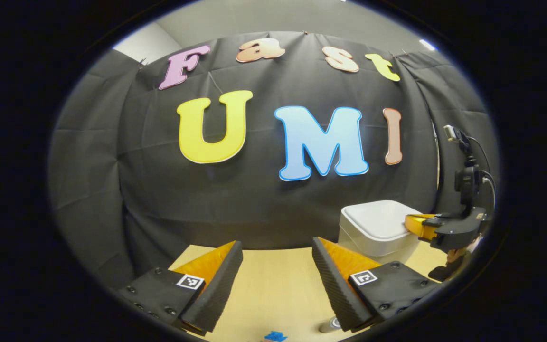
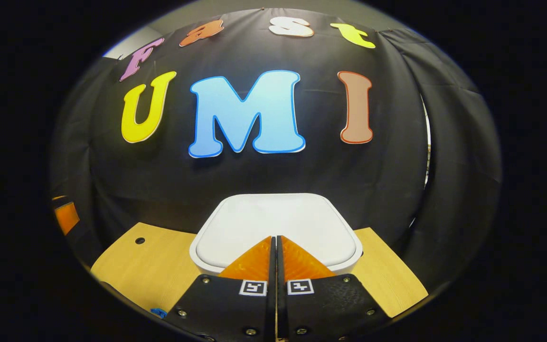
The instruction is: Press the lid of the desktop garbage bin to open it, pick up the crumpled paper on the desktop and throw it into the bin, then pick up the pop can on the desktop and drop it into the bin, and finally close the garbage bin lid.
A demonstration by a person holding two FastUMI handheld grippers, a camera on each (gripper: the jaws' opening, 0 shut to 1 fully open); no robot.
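- The right gripper (image 2: 276,237) had its two fingers pressed together with nothing between them, their joined tips poised over the near edge of the garbage bin lid (image 2: 273,218), seemingly to form one blunt point for pressing it.
- The white garbage bin (image 1: 378,228) stood at the back of the wooden desktop (image 1: 273,280) against the cloth wall, its lid down.
- The left gripper (image 1: 278,266) hung with fingers spread wide and empty, likely ready for the paper.
- A pop can (image 1: 331,325) showed near the left gripper's finger.
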